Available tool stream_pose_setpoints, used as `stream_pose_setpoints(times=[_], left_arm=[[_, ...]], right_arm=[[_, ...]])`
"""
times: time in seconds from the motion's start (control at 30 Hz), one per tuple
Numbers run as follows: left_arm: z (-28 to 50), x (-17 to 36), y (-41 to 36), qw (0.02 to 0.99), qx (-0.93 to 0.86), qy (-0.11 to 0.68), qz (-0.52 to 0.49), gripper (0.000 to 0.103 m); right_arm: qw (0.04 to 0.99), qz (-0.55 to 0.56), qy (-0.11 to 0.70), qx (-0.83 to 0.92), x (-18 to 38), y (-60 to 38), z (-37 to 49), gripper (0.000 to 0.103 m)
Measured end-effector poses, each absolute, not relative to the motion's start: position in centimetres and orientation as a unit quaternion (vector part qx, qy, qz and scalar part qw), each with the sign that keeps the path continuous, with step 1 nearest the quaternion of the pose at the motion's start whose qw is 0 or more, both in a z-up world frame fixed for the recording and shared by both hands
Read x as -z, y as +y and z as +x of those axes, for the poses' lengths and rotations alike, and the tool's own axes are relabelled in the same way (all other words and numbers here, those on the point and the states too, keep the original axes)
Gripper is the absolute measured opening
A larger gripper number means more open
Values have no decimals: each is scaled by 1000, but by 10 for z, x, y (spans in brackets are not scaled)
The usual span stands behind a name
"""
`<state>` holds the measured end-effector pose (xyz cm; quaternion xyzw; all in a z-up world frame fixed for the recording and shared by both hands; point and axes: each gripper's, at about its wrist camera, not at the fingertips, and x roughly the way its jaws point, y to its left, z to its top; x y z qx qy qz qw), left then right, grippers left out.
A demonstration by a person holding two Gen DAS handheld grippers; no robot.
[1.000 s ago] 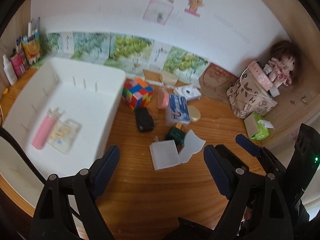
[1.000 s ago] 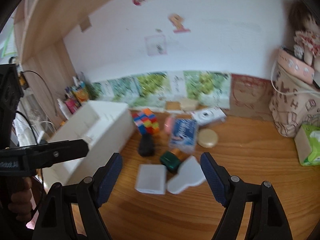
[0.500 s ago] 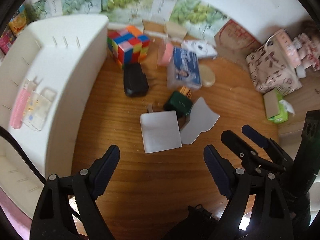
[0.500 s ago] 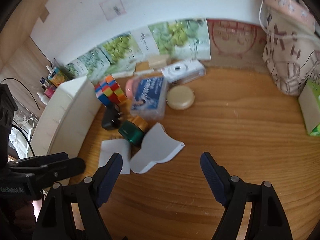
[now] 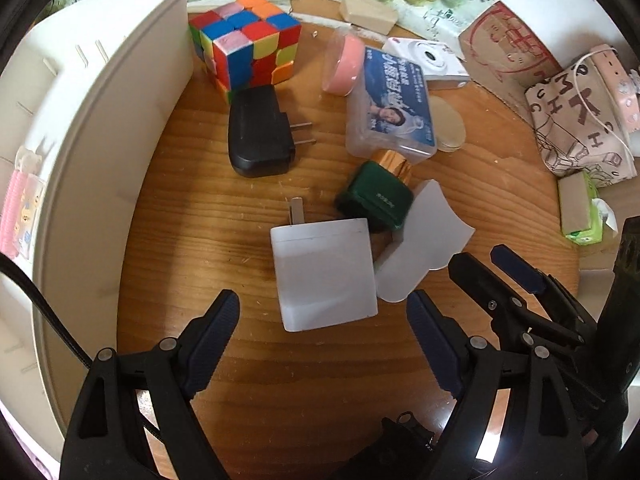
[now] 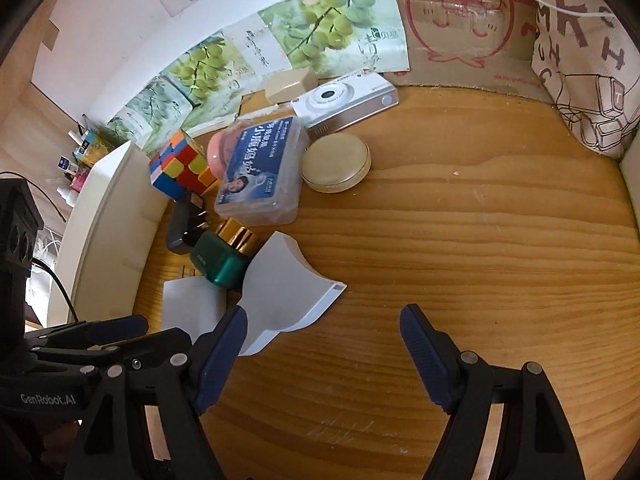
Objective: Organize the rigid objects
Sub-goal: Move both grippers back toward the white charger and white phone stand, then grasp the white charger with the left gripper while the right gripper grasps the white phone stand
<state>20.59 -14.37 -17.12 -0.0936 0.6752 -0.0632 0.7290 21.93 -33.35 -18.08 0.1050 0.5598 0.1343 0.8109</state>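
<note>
Landmark: white charger block [image 5: 325, 273], lying flat on the wooden tabletop [image 5: 248, 364], prongs pointing away from the camera.

Left hand-held gripper [image 5: 324, 344]: jaws spread wide, nothing between them, hovering just short of the charger's near edge. Right hand-held gripper [image 6: 322, 354]: equally wide open, empty, positioned right of the charger; its left finger [image 6: 219, 360] overlaps the near corner of the white curved plastic piece [image 6: 288, 284] in its own view, contact not resolvable.

Relative to the charger:
- Touching its right edge: the curved plastic piece.
- Just beyond its far right corner: green bottle with gold cap [image 5: 378, 192], on its side; the cap runs under the clear box with blue label [image 5: 390, 110], so the cap end is hidden.
- Beyond-left: black plug adapter [image 5: 260, 136], prongs pointing right.
- Farther beyond: colour cube [image 5: 246, 46]; pink round item [image 5: 346, 64], partly behind the blue-label box; white camera [image 5: 430, 60]; beige block [image 5: 368, 12].
- Beige round compact [image 6: 336, 162]: mostly hidden by the box in the left view, fully visible in the right view.
- Left: white bin [image 5: 100, 152], walls cut off by the frame edge. Inside, a pink item [image 5: 14, 208] and a printed packet, both blurred and cropped; cannot identify.

Far right, patterned bag [image 5: 580, 120] and green tissue pack [image 5: 582, 210], distorted at the lens edge.
</note>
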Motion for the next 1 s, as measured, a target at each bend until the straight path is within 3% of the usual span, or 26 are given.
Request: stream_pose_setpoints(times=[0.23, 0.5, 1.0], left_arm=[[208, 180, -138, 717, 57, 688, -102, 81], [209, 186, -135, 700, 74, 699, -126, 61], [203, 182, -122, 693, 78, 705, -128, 60]], right_arm=[[805, 93, 569, -137, 189, -328, 226, 80], [809, 80, 565, -142, 191, -322, 231, 80], [810, 66, 562, -152, 191, -308, 236, 80]])
